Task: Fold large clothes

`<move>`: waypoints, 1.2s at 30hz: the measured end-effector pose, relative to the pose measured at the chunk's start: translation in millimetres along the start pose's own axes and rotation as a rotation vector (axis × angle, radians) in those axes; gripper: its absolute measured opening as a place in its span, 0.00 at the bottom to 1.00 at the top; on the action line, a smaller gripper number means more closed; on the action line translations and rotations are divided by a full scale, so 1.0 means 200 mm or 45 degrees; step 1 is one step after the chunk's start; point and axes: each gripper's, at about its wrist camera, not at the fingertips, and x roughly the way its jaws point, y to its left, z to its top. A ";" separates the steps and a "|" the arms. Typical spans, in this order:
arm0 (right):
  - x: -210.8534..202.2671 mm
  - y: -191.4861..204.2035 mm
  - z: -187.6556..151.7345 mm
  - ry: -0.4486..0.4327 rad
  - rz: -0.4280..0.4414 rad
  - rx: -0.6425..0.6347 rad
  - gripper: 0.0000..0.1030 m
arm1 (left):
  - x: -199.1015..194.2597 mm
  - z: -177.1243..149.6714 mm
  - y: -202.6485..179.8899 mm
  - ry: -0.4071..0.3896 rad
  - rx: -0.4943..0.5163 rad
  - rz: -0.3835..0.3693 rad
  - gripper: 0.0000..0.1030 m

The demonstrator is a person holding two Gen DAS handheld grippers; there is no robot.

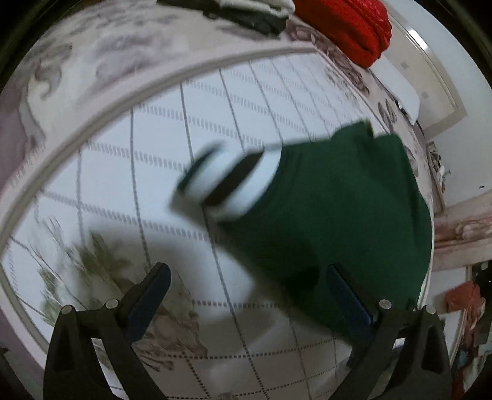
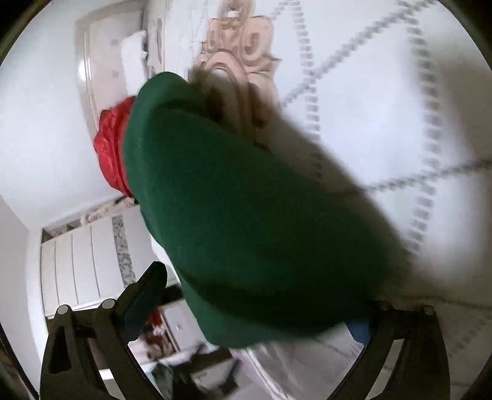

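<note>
**Green garment on the bed, both grippers wide**

The white quilt [image 1: 129, 172] has much free surface up to its pale border. The green garment [image 1: 344, 215] lies folded on it. Left gripper [image 1: 249, 283] and right gripper [image 2: 261, 295] are spread, pinching nothing; the garment lies just ahead of them.

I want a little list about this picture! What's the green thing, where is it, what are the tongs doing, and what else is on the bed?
surface: bedspread, white with a grey grid and flower print
main garment: green garment, lying in a heap; a white and dark striped part sticks out of it
left tongs: open, nothing between them
right tongs: open; the green cloth fills the view just ahead, contact unclear
other items: red bundle and a dark and light folded stack at the far edge
picture quality: blurred
</note>
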 end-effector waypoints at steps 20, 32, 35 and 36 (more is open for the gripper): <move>0.05 0.20 0.08 0.052 0.092 0.378 0.40 | 0.32 0.09 -0.16 -0.125 -0.384 -0.710 0.90; 0.11 0.14 0.14 0.229 -0.051 0.117 0.79 | 0.30 0.12 -0.23 -0.204 -0.459 -0.677 0.25; 0.16 0.10 0.15 0.221 0.058 0.107 0.80 | 0.25 0.08 -0.21 -0.175 -0.452 -0.669 0.24; 0.18 0.10 0.16 0.212 0.101 0.107 0.80 | 0.23 0.06 -0.20 -0.165 -0.442 -0.663 0.24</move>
